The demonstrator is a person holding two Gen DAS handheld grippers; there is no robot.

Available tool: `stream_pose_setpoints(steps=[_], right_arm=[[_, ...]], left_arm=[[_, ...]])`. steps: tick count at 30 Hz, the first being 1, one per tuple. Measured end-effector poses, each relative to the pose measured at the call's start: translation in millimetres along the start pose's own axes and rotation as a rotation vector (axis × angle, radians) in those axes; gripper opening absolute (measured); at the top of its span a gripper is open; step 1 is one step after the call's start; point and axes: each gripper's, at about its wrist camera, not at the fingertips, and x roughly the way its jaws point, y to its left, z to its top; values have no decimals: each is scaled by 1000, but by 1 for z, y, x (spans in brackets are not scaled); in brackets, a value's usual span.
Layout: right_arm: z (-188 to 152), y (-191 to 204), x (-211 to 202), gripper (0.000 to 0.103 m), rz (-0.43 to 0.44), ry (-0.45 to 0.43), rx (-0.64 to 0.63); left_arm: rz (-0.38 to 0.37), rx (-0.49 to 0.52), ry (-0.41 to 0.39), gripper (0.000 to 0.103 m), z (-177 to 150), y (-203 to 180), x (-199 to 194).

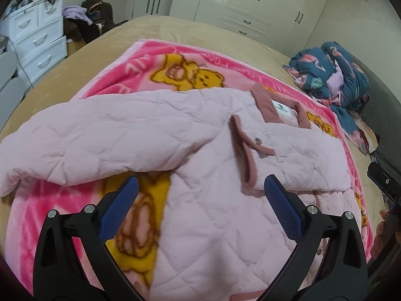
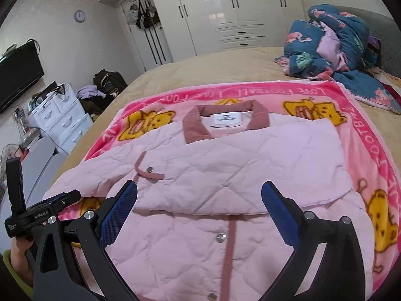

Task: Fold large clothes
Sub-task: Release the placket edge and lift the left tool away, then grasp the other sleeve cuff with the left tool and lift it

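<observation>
A pale pink quilted jacket (image 2: 225,170) with a dusty-rose collar (image 2: 225,115) lies front up on a pink bear blanket (image 2: 376,150). Both sleeves lie folded across its chest; the left sleeve's cuff with a snap (image 1: 257,140) shows in the left wrist view. My left gripper (image 1: 200,188) is open and empty, hovering over the jacket (image 1: 213,225) at its left side. My right gripper (image 2: 199,193) is open and empty above the jacket's lower front, near the snap placket (image 2: 229,238). The left gripper's body (image 2: 37,213) shows at the right wrist view's left edge.
The blanket lies on a tan bed (image 2: 213,67). A crumpled blue flamingo quilt (image 2: 338,42) sits at the head end. White drawers (image 2: 60,123), a clothes pile (image 2: 100,87), a TV (image 2: 17,75) and white wardrobes (image 2: 225,12) stand beyond the bed.
</observation>
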Motion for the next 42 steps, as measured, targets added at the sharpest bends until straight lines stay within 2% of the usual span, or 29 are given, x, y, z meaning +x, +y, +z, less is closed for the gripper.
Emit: stream_pose_setpoints(steps=[4,13,23,29,42], right_arm=[[3,19,6,99,21,4,-30],[5,61,21,99,67,18,-84],[4,121,40,99,141,42,-152],[-2,156,51,99,175,56,-207],[-29,224,87,99,246,151,-307]], left_arm=[[-6,-39,-5,94,-1,18,-5],[33,-111,-27,94,-5,62,-15],[68,-236,-47,94,-12,115,-24],[88,-331,-57,94,-18,148,-26],[116,-497,-96,94,-31,207,-30]])
